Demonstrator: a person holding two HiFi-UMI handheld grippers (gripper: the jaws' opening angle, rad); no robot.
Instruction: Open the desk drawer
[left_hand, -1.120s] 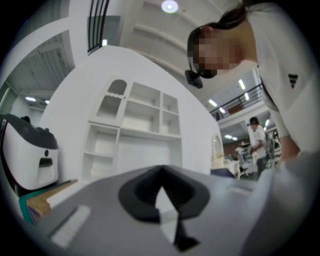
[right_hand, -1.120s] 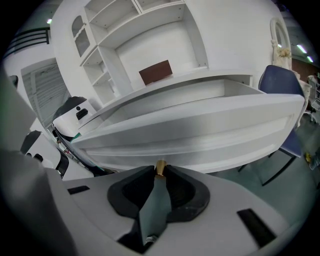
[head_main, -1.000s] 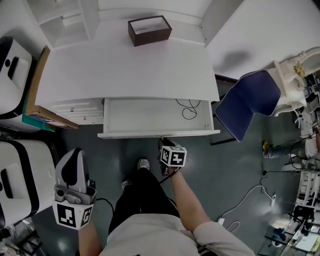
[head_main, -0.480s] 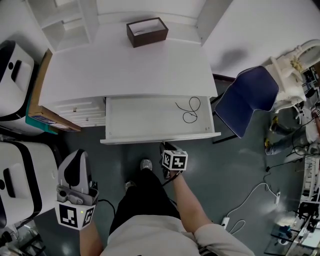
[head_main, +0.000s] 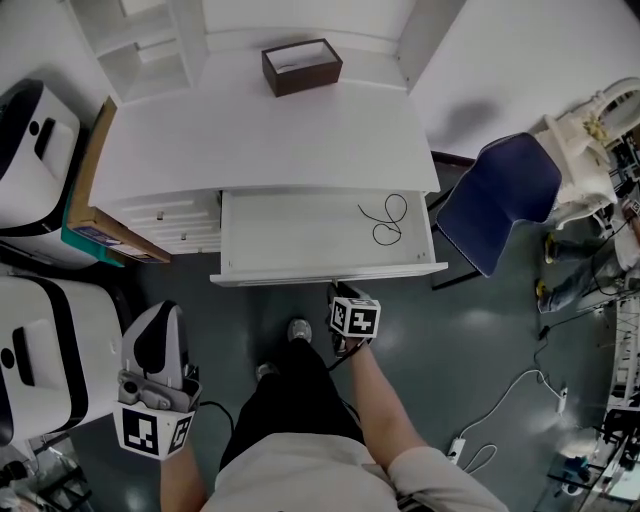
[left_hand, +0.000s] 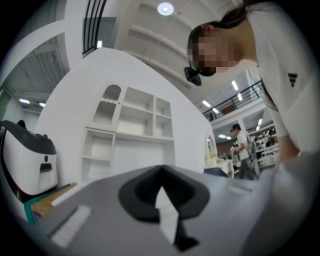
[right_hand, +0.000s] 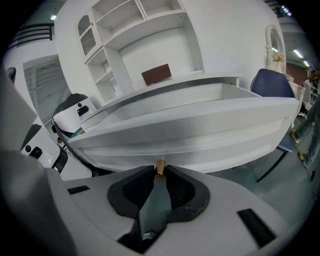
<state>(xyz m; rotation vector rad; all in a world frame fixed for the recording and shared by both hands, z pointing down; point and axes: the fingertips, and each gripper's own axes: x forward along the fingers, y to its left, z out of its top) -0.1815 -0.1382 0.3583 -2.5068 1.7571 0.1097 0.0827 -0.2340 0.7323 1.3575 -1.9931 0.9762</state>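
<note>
The white desk drawer (head_main: 330, 274) stands pulled out from under the desk top (head_main: 260, 140), and a loose black cable (head_main: 388, 222) lies inside it. My right gripper (head_main: 336, 289) is at the middle of the drawer's front, shut on the small brass knob (right_hand: 160, 166) under the front panel (right_hand: 200, 130). Low at the left, away from the desk, I hold my left gripper (head_main: 164, 310); its jaws meet at the tips (left_hand: 161, 170) with nothing between them.
A brown open box (head_main: 301, 66) sits at the back of the desk. Small side drawers (head_main: 175, 215) and a cardboard box (head_main: 90, 215) are left of the open drawer, with white machines (head_main: 30, 140) further left. A blue chair (head_main: 500, 195) stands at the right. My legs are below the drawer.
The drawer has slid further out toward me with my right gripper on its knob, showing more of the cable. The left gripper has drifted slightly.
</note>
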